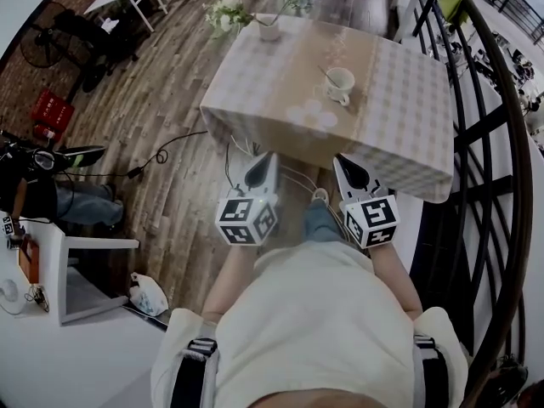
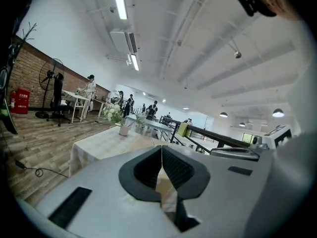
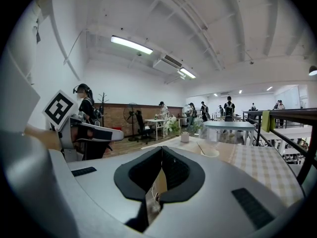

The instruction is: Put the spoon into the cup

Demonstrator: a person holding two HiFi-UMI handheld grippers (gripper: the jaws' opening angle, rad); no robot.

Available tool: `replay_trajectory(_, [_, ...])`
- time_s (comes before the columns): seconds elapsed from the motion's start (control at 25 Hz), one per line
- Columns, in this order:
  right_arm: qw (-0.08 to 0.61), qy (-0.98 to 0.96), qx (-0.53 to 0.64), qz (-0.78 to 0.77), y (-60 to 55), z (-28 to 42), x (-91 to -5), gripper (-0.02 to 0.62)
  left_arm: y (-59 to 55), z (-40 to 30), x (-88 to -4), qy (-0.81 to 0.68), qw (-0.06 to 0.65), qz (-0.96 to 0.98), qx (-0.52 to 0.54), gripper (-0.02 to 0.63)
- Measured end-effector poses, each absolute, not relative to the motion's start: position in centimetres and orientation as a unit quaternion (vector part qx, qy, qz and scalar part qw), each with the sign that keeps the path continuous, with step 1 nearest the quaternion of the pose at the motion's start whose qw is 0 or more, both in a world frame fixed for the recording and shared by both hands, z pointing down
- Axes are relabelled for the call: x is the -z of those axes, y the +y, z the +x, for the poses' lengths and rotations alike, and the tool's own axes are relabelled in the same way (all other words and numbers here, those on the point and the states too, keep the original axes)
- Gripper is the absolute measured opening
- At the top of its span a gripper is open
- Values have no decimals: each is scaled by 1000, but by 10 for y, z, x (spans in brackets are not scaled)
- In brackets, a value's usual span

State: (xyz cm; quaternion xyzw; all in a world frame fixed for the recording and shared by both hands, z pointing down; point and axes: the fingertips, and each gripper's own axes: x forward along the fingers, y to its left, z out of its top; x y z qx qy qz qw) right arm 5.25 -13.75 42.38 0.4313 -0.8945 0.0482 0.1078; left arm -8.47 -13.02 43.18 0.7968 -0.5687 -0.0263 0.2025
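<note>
A white cup point(image 1: 340, 83) stands on the checked tablecloth of the table point(image 1: 272, 92), right of centre, with the spoon point(image 1: 325, 74) resting inside it, handle slanting up to the left. In the right gripper view the cup point(image 3: 210, 152) and the spoon point(image 3: 200, 147) show far ahead. My left gripper point(image 1: 265, 161) and right gripper point(image 1: 344, 164) hang side by side close to my body, short of the table's near edge. Both are shut with nothing between the jaws, as the left gripper point(image 2: 161, 150) and right gripper point(image 3: 161, 152) show in their own views.
A vase of flowers point(image 1: 269, 28) stands at the table's far edge. A black metal railing point(image 1: 476, 143) runs along the right. A cable point(image 1: 161, 155) lies on the wooden floor at the left, near a white desk point(image 1: 51, 262) and a red crate point(image 1: 51, 109).
</note>
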Motion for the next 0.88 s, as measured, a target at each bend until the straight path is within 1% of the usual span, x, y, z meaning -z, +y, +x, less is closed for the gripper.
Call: replay_trajectory(0.88, [109, -896, -36, 429, -134, 53, -418, 0, -126, -85, -426, -571, 200, 796, 31, 6])
